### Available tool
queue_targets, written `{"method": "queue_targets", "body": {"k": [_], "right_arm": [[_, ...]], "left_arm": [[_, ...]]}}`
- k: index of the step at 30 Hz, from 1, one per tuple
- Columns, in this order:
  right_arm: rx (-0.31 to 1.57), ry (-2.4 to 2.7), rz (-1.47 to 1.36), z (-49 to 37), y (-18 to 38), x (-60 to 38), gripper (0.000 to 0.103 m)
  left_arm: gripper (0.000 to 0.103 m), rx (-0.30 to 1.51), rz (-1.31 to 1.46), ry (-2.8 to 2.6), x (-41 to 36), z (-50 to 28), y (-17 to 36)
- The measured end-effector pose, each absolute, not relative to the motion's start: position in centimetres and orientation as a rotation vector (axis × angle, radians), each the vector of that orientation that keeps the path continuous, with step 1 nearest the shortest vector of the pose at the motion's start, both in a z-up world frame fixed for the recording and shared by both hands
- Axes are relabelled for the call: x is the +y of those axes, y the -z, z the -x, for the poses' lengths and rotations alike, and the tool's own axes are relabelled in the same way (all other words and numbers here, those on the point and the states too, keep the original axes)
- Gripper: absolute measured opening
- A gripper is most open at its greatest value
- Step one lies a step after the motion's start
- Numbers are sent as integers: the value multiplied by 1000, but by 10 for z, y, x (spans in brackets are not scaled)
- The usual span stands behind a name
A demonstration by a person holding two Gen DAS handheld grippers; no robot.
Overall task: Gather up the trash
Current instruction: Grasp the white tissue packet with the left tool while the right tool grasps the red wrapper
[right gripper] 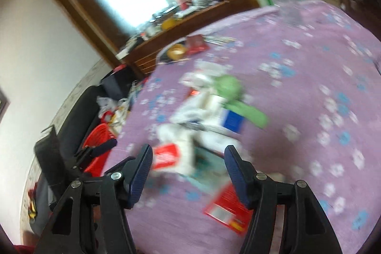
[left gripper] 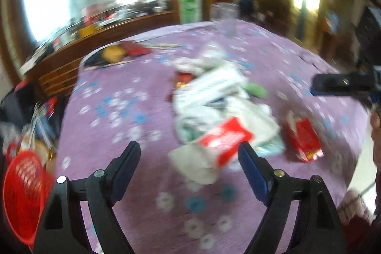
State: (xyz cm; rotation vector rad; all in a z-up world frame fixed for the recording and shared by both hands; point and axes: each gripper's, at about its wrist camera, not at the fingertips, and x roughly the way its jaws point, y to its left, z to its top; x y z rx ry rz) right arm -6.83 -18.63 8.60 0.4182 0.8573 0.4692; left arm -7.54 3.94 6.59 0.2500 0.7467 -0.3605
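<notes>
A blurred heap of trash (left gripper: pixel 214 97) lies in the middle of a table with a purple flowered cloth (left gripper: pixel 114 135): white wrappers and boxes, a green piece (left gripper: pixel 256 89) and a red carton (left gripper: pixel 223 139) at its near edge. A second red carton (left gripper: pixel 303 139) lies apart to the right. My left gripper (left gripper: pixel 189 154) hangs open just short of the heap, nothing between its fingers. My right gripper (right gripper: pixel 188 156) is open too, above the heap's near side (right gripper: pixel 204 125), with one red carton (right gripper: pixel 166 156) and another (right gripper: pixel 228 206) below it. A red basket (left gripper: pixel 23 194) stands off the table's left side.
A plate with yellow and red items (left gripper: pixel 114 54) sits at the far left of the table, a clear container (left gripper: pixel 225 13) at the far edge. A wooden cabinet (left gripper: pixel 71 58) stands behind. A black sofa (right gripper: pixel 71 125) and clutter flank the basket (right gripper: pixel 97 142).
</notes>
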Motion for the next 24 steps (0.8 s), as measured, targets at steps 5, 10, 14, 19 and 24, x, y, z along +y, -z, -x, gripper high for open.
{"method": "queue_targets", "body": {"k": [5, 10, 14, 19, 24], "right_arm": [[900, -408, -476, 75, -61, -223, 67], [935, -391, -515, 83, -44, -241, 67], [950, -379, -522, 91, -39, -249, 67], [993, -356, -496, 95, -27, -248, 67], [1033, -345, -445, 93, -17, -235, 57]], "left_arm": [[84, 751, -408, 368, 7, 70, -48], [84, 792, -477, 330, -6, 50, -27], [68, 797, -430, 317, -6, 40, -24], [45, 813, -358, 310, -4, 43, -23], [43, 797, -255, 321, 14, 62, -28]]}}
